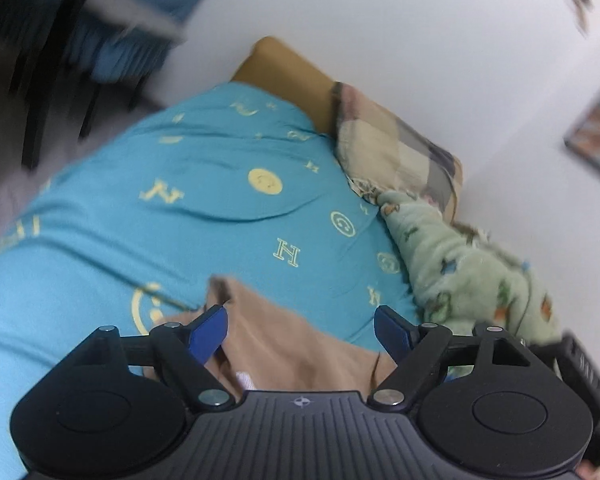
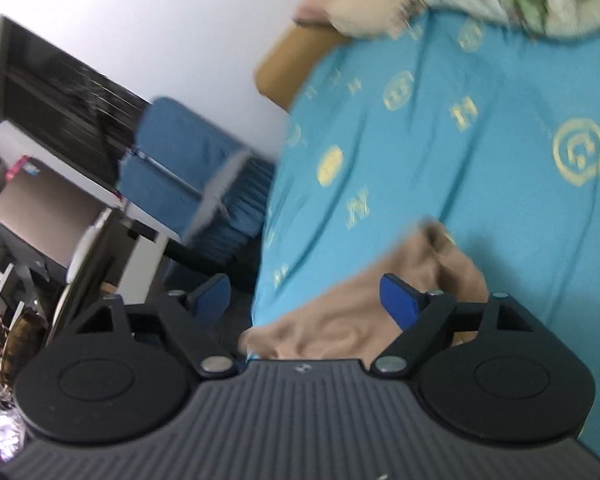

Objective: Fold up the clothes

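A tan garment (image 1: pixel 284 344) lies crumpled on the blue bedsheet (image 1: pixel 180 168) with yellow letters. My left gripper (image 1: pixel 300 330) is open just above it, with the cloth between and below its blue fingertips (image 1: pixel 210 330). In the right wrist view the same tan garment (image 2: pixel 340 312) lies near the bed's edge on the blue bedsheet (image 2: pixel 480 140). My right gripper (image 2: pixel 306 300) is open over it, its right fingertip (image 2: pixel 400 304) above the cloth and its left one past the bed's edge. Both views are blurred.
A pale green fleece blanket (image 1: pixel 468 276) and a patchwork pillow (image 1: pixel 396 148) lie along the white wall. A tan headboard (image 1: pixel 292 68) stands at the bed's far end. A blue chair (image 2: pixel 188 168), a white desk (image 2: pixel 100 200) and clutter stand beside the bed.
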`<control>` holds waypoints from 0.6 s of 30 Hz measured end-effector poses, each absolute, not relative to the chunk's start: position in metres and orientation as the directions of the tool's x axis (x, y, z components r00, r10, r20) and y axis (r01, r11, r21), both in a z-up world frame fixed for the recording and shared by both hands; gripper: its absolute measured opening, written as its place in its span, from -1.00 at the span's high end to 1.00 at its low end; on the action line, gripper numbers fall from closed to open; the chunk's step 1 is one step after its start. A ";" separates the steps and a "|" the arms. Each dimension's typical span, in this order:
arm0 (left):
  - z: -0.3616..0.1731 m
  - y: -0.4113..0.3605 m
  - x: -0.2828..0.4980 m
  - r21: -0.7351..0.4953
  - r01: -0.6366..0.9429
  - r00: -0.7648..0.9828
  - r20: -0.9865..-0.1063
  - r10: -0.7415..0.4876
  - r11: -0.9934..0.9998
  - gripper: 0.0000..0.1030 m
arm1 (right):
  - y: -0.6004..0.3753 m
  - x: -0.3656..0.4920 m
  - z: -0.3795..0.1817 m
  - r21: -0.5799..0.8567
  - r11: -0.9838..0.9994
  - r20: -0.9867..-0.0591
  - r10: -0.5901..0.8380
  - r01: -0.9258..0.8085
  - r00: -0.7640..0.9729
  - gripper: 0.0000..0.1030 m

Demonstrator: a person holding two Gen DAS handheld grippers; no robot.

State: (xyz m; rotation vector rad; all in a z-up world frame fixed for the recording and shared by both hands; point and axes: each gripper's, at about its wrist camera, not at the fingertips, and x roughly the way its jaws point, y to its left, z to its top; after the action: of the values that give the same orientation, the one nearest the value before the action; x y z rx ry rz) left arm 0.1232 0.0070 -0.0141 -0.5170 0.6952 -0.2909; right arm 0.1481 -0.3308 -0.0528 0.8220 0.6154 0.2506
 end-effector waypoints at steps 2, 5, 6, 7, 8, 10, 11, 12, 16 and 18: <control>-0.021 -0.003 0.126 -0.472 0.078 0.724 -0.578 -0.376 0.878 -0.58 | -0.331 0.148 -0.055 0.673 0.738 -0.464 0.371 0.047 0.805 -0.50; -0.043 -0.016 0.138 -0.387 0.040 0.682 -0.663 -0.308 0.921 -0.48 | -0.322 0.164 -0.077 0.570 0.815 -0.582 0.310 0.105 0.751 -0.19; -0.050 -0.020 0.141 -0.357 0.033 0.672 -0.684 -0.285 0.933 -0.44 | -0.320 0.168 -0.087 0.559 0.820 -0.608 0.305 0.122 0.733 -0.18; -0.056 -0.024 0.144 -0.327 0.026 0.661 -0.704 -0.261 0.945 -0.43 | -0.317 0.173 -0.096 0.547 0.826 -0.632 0.300 0.136 0.715 -0.14; -0.062 -0.027 0.147 -0.296 0.018 0.649 -0.723 -0.236 0.955 -0.38 | -0.314 0.178 -0.104 0.533 0.833 -0.655 0.295 0.149 0.696 0.12; -0.073 -0.031 0.148 -0.259 0.017 0.637 -0.742 -0.210 0.966 -0.07 | -0.304 0.182 -0.115 0.464 0.872 -0.695 0.250 0.154 0.674 0.46; -0.076 -0.031 0.148 -0.240 0.015 0.639 -0.744 -0.194 0.971 0.02 | -0.300 0.181 -0.116 0.432 0.892 -0.696 0.233 0.137 0.679 0.52; -0.079 -0.031 0.148 -0.226 0.013 0.641 -0.746 -0.182 0.974 0.08 | -0.297 0.179 -0.118 0.400 0.909 -0.693 0.217 0.117 0.687 0.54; -0.077 -0.028 0.146 -0.224 0.012 0.646 -0.742 -0.179 0.974 0.07 | -0.294 0.173 -0.120 0.359 0.928 -0.689 0.190 0.101 0.699 0.52; -0.067 -0.028 0.137 -0.201 0.029 0.666 -0.727 -0.168 0.979 0.08 | -0.291 0.169 -0.111 0.325 0.939 -0.685 0.151 0.113 0.712 0.45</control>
State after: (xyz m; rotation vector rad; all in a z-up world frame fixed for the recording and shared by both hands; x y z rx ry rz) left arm 0.1373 -0.0284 -0.0675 -0.1779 0.8361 -0.1118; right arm 0.1690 -0.2913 -0.1115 0.3597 0.7824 0.0218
